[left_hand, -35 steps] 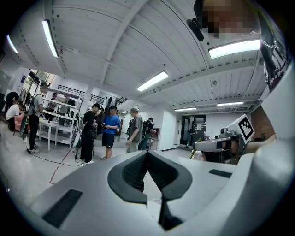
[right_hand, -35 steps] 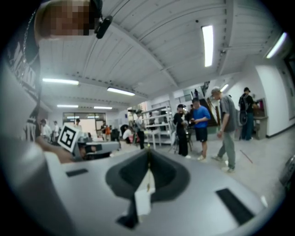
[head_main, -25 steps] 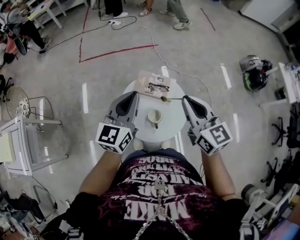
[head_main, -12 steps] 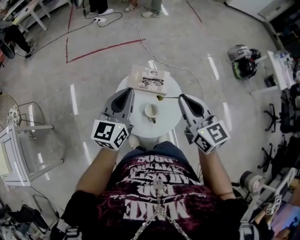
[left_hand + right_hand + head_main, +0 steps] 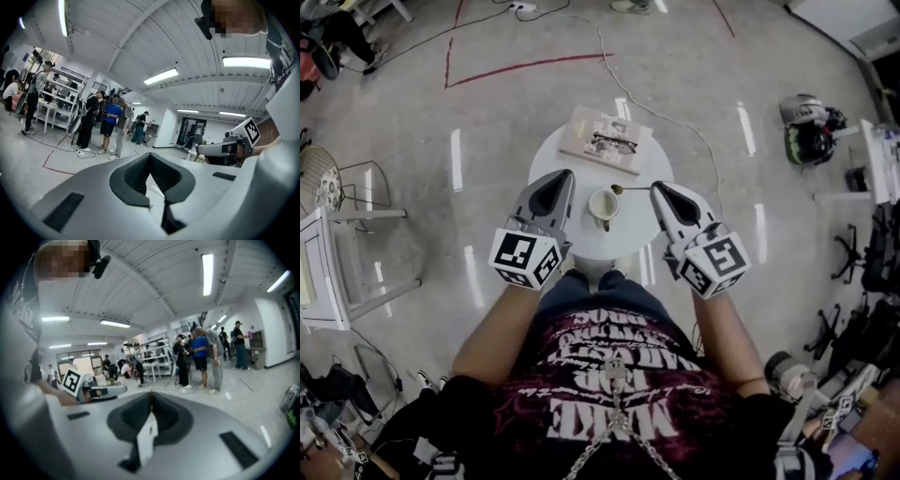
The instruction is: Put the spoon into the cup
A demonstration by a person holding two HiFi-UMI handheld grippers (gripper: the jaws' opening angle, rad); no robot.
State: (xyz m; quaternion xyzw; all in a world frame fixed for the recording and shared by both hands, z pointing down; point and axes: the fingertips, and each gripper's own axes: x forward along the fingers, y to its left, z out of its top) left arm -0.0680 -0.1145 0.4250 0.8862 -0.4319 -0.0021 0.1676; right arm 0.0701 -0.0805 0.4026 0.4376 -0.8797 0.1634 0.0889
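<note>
A white cup [image 5: 603, 206] stands near the middle of a small round white table [image 5: 623, 236]. My right gripper [image 5: 653, 187] is shut on the handle end of a thin metal spoon [image 5: 628, 188]. The spoon sticks out to the left, level, with its bowl just above and right of the cup's rim. My left gripper [image 5: 566, 174] is shut and holds nothing, left of the cup. In the right gripper view the jaws [image 5: 151, 392] meet at the tip, and the cup and table are hidden below them. The left gripper view shows its own shut jaws [image 5: 150, 154] and the right gripper [image 5: 220, 149] beyond.
A book with a pair of glasses [image 5: 607, 141] on it lies at the table's far side. A white rack [image 5: 328, 272] stands on the floor to the left, a helmet [image 5: 811, 127] to the right, and cables run behind. Several people [image 5: 110, 124] stand far off.
Both grippers have sunk towards the table. The spoon's bowl has come nearer the cup's rim. The jaws look the same.
</note>
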